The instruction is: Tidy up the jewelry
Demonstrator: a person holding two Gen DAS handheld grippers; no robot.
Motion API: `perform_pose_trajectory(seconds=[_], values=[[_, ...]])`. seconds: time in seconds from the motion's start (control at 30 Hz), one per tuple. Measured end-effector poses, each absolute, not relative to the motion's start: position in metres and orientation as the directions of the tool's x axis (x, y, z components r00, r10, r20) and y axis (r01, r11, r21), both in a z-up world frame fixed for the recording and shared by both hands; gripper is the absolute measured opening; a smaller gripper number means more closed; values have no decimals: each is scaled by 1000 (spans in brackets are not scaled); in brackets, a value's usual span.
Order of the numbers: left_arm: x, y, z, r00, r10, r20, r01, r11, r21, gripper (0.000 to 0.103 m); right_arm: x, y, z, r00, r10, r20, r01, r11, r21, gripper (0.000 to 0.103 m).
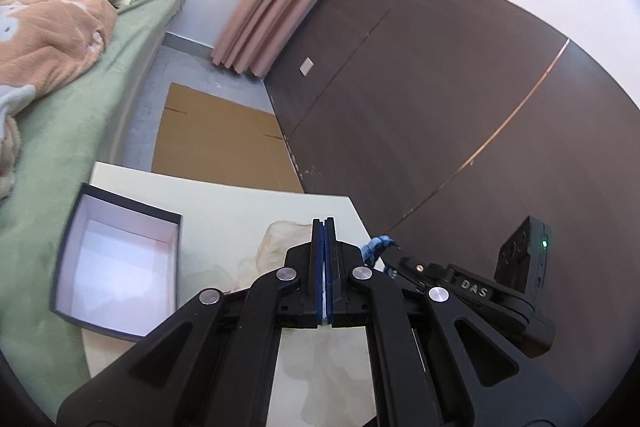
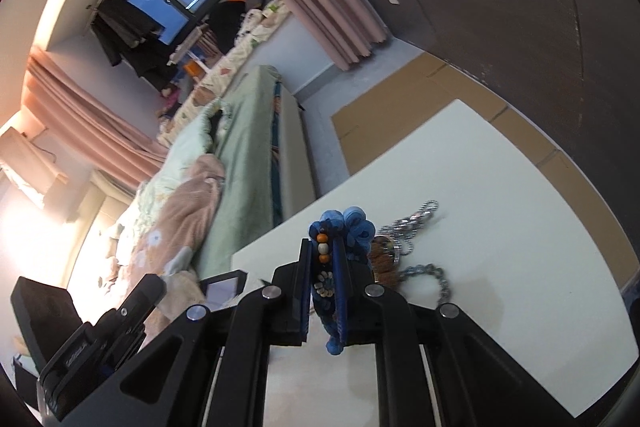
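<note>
The jewelry here comes down to a few pieces gathered on and over the white table [image 2: 500, 187], and that table is the thing to steer by. Beyond its far edge a flattened sheet of cardboard [image 1: 216, 139] lies on the floor, against the dark wall panels [image 1: 440, 87]. Off the table's bed side runs the green mattress [image 1: 80, 107], with a peach blanket [image 1: 48, 31] heaped on it.

On the table, at the edge nearest the bed, sits an open dark box [image 1: 116, 263] with a pale, bare inside, tilted a little in the left wrist view. A crumpled cream cloth [image 1: 276, 247] lies on the tabletop just beyond the left gripper [image 1: 324, 227], which hangs above the table with its two blue-lined fingers pressed flat together and nothing seen between them, pointing toward the far edge.

The right gripper [image 2: 324, 247] is raised over the table and angled toward the bed, and its fingers are clamped on a blue beaded ornament [image 2: 342, 227]: curled blue rosettes bunch above the fingertips, orange and white beads show in the gap, and a blue knot hangs out below. In the left wrist view its blue tip peeks out by the table's corner.

Just past that ornament, resting on the table, lies a silver chain [image 2: 424, 215] looped beside a small brown tuft whose form I cannot make out.
</note>
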State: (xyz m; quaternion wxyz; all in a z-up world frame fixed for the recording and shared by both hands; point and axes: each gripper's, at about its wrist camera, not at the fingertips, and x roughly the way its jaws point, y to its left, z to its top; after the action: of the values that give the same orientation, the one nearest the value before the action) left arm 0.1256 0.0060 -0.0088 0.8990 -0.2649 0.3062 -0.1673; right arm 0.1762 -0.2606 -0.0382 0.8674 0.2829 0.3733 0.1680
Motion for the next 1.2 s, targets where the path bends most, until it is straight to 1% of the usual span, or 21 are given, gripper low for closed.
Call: perform_pose_trajectory(seconds=[0.1,0.3,0.43,0.53,0.57,0.6,0.63,0.67,0.73,0.87,1.0,1.1,1.2], values=[[120,19,-5,775,-443,-450,121,804,-583,2,168,-250,-33,665,531,-525,-121,771,626,10],[115,46,-4,802,-386,-455,69,818,-572,2,157,-225,-29,654,569,-498,-180,756,629,10],[111,62,-3,817,-342,-465,27,827,-561,2,152,-206,-28,637,597,-487,-222,748,626,10],[111,71,-6,818,-301,-490,-19,837,-546,4,148,-190,-28,621,617,-484,-252,741,623,10],[113,74,-11,808,-283,-517,-46,844,-534,17,147,-185,-29,616,623,-483,-258,738,623,10],[116,77,-16,794,-270,-544,-73,846,-527,32,146,-182,-28,613,626,-483,-262,737,623,10],[118,81,-20,784,-253,-566,-106,845,-524,68,145,-176,-29,607,632,-482,-268,734,624,10],[116,87,-23,787,-210,-580,-155,843,-516,80,145,-173,-30,603,636,-482,-271,732,625,10],[113,93,-23,793,-173,-584,-180,849,-496,81,146,-167,-32,594,645,-482,-277,726,630,10],[110,105,-25,773,-157,-615,-209,852,-480,89,149,-152,-35,576,664,-476,-296,713,636,10],[105,112,-26,764,-153,-626,-223,849,-479,90,152,-139,-38,564,685,-461,-314,694,648,11],[103,118,-25,768,-145,-623,-232,845,-482,92,156,-130,-41,549,711,-441,-324,666,672,11],[99,121,-24,773,-145,-618,-238,837,-493,92,164,-113,-45,512,752,-416,-353,626,696,13]])
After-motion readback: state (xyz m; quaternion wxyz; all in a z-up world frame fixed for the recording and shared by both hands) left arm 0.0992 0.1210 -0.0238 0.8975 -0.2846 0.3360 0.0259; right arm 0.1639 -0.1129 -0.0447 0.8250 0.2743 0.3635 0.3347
